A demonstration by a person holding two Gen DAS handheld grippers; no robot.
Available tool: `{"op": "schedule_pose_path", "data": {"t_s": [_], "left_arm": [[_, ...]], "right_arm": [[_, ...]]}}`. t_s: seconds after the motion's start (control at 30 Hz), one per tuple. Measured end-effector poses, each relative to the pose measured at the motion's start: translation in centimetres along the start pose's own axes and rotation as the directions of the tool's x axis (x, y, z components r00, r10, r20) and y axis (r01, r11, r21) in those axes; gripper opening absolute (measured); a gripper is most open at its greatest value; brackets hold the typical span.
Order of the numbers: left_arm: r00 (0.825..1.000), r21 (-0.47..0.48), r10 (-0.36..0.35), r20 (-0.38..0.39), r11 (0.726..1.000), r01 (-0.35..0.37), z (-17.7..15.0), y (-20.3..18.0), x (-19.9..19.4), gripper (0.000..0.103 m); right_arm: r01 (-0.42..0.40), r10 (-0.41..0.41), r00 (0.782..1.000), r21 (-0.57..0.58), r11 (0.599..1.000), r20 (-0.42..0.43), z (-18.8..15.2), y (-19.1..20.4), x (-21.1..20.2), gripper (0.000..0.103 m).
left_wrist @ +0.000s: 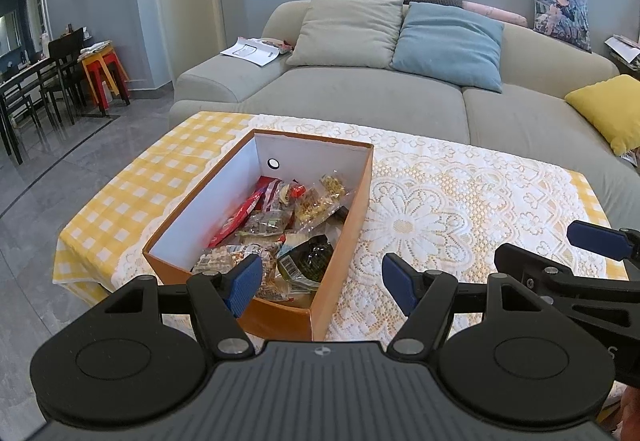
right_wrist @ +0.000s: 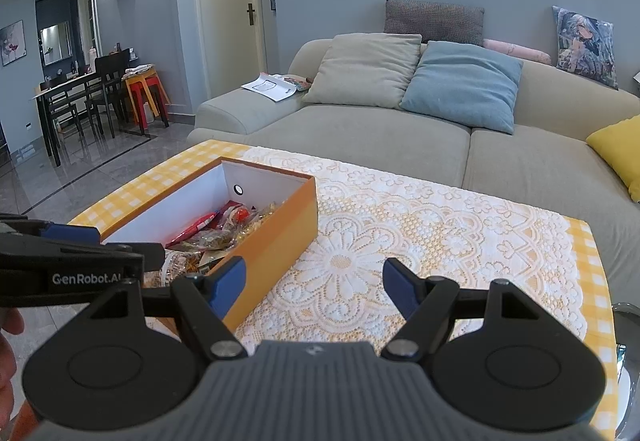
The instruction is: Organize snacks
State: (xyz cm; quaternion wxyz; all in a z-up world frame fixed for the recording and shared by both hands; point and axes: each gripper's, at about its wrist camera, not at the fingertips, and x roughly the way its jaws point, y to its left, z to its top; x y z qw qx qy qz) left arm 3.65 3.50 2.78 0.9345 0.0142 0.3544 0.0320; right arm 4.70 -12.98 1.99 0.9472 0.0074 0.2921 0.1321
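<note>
Jaws apart — snacks [left_wrist: 280,233] boxed.

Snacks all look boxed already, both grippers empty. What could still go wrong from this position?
The left gripper sits open just above the orange box's near corner, so a forward move might shove the box along the lace cloth. The right gripper hangs close beside it, so the two might bump. The snack packets lie piled and overlapping, so a grab might lift two at once.
</note>
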Motion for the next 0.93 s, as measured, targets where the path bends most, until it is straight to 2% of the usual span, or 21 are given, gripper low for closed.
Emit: {"op": "schedule_pose_path", "data": {"t_s": [0.5,0.93], "left_arm": [[0.999,-0.003,-0.017,0.041,1.000,0.018,-0.05,0.02,-0.66,0.080],[0.999,-0.018,-0.025,0.030,1.000,0.026,-0.12,0.08,-0.50,0.080]], "right_arm": [[-0.004,0.004,1.000,-0.010,1.000,-0.007,-0.45,-0.07,0.33,0.074],[-0.005,0.004,1.000,-0.015,1.000,-0.013,-0.60,-0.20,0.44,0.074]]}}
